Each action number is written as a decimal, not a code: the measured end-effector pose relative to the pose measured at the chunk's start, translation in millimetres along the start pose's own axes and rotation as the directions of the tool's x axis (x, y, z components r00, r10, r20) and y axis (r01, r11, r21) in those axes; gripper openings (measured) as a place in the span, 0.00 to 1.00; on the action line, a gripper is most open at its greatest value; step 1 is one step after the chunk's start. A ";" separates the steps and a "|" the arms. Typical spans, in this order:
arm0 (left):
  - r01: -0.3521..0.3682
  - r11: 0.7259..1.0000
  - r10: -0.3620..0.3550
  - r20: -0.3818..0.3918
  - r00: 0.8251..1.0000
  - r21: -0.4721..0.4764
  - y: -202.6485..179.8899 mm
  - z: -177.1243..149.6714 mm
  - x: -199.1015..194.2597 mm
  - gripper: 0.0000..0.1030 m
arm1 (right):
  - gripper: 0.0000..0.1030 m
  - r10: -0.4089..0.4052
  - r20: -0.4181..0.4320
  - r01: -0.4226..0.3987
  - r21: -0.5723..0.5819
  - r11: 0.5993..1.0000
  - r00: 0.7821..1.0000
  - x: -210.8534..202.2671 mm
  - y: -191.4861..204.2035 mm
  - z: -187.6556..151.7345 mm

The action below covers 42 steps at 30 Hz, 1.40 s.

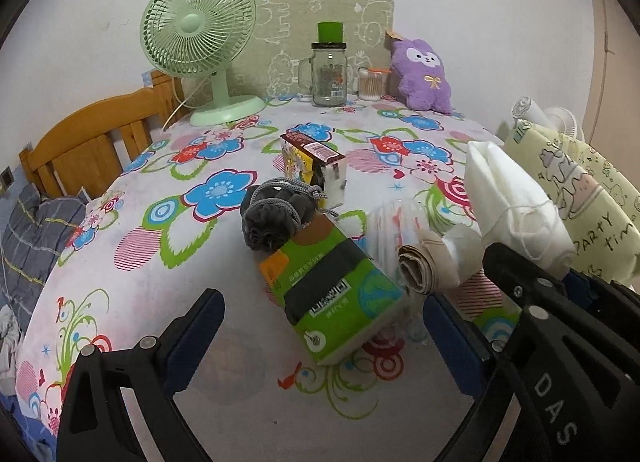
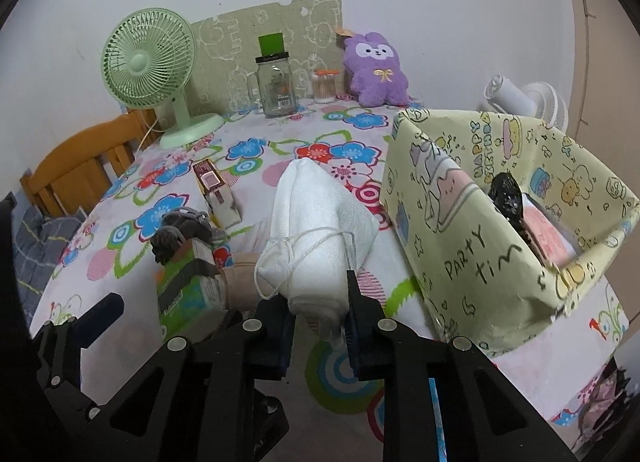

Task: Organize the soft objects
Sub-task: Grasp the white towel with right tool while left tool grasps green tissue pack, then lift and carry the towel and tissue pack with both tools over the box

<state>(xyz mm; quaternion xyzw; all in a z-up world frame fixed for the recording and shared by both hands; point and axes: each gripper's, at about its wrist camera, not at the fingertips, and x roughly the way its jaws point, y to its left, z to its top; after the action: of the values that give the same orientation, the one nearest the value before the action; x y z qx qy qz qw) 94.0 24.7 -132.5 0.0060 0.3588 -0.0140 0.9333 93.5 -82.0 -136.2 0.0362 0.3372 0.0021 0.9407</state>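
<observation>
My right gripper (image 2: 318, 312) is shut on a rolled white towel (image 2: 316, 221) tied with string and holds it above the table, left of the yellow party box (image 2: 472, 238). The towel also shows in the left wrist view (image 1: 516, 201). The box holds a black item (image 2: 508, 193) and a pink item (image 2: 548, 238). My left gripper (image 1: 320, 326) is open around the near end of a green tissue pack (image 1: 328, 290). A grey knit bundle (image 1: 276, 213) rests at the pack's far end. A beige cloth roll (image 1: 424, 266) lies beside it.
A floral cloth covers the table (image 1: 160, 294). A small carton (image 1: 316, 165) stands mid-table. At the back stand a green fan (image 1: 200, 41), a glass jar (image 1: 329, 73), a cotton swab tub (image 1: 372, 83) and a purple plush (image 1: 424, 73). A wooden bed frame (image 1: 88, 141) is left.
</observation>
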 end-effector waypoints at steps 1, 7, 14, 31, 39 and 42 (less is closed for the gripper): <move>0.004 1.000 -0.004 -0.001 1.000 -0.004 0.2 0.9 0.8 0.97 | 0.24 -0.001 0.002 0.001 -0.001 1.000 1.000 0.3 0.8 0.5; 0.016 0.999 -0.016 -0.004 1.000 -0.028 2.5 7.4 8.2 0.97 | 0.24 -0.011 0.012 0.011 -0.004 1.000 1.000 3.1 2.2 5.2; 0.054 0.996 -0.058 -0.044 0.997 -0.078 6.8 2.7 14.1 0.64 | 0.24 0.001 -0.009 -0.001 -0.010 1.000 1.000 11.0 4.3 5.8; 0.012 0.998 -0.013 -0.016 1.000 -0.068 6.1 -1.4 -14.4 0.56 | 0.24 0.055 -0.002 -0.055 -0.019 0.998 0.998 -7.3 4.3 0.9; 0.001 0.998 0.000 0.017 1.000 -0.065 3.7 3.2 -35.4 0.56 | 0.24 0.084 0.015 -0.083 -0.025 0.996 0.996 -23.8 3.5 6.5; 0.001 0.998 0.001 0.028 1.000 -0.064 2.4 5.7 -42.8 0.56 | 0.24 0.088 0.019 -0.088 -0.025 0.996 0.996 -31.0 2.5 8.6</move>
<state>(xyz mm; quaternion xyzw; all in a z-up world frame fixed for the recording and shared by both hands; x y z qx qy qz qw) 66.2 27.9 -99.6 -0.0240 0.3458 -0.0027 0.9380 75.1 -80.9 -109.7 0.0398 0.3259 0.0473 0.9434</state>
